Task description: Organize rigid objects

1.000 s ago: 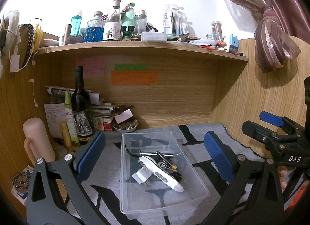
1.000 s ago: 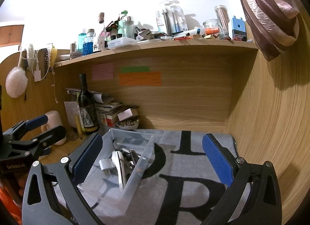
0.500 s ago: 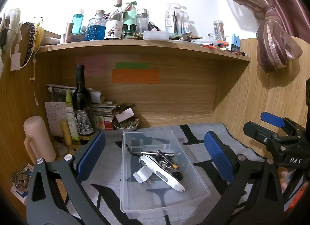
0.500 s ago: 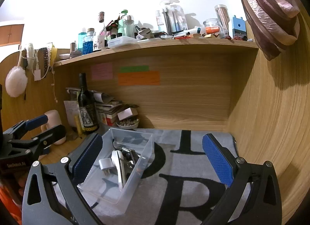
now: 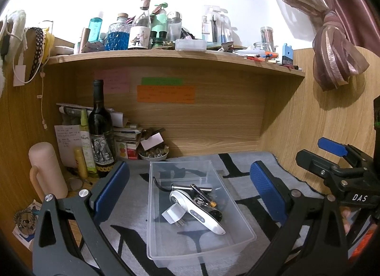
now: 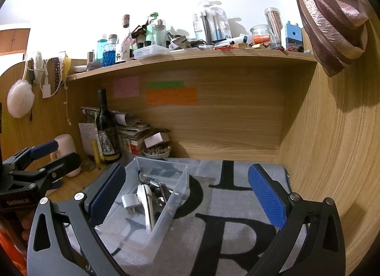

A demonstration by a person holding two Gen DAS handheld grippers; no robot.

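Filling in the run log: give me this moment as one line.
left claw: open, empty | right claw: open, empty | clear bin: on grey mat, holds white handheld device, charger plug, metal tools

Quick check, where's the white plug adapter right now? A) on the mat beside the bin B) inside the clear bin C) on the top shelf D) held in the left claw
B: the white plug adapter lies on the floor of the clear bin beside the white handheld device; both the left claw and right claw are open and hold nothing.

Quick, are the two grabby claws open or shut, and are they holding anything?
Left gripper: open, holding nothing.
Right gripper: open, holding nothing.
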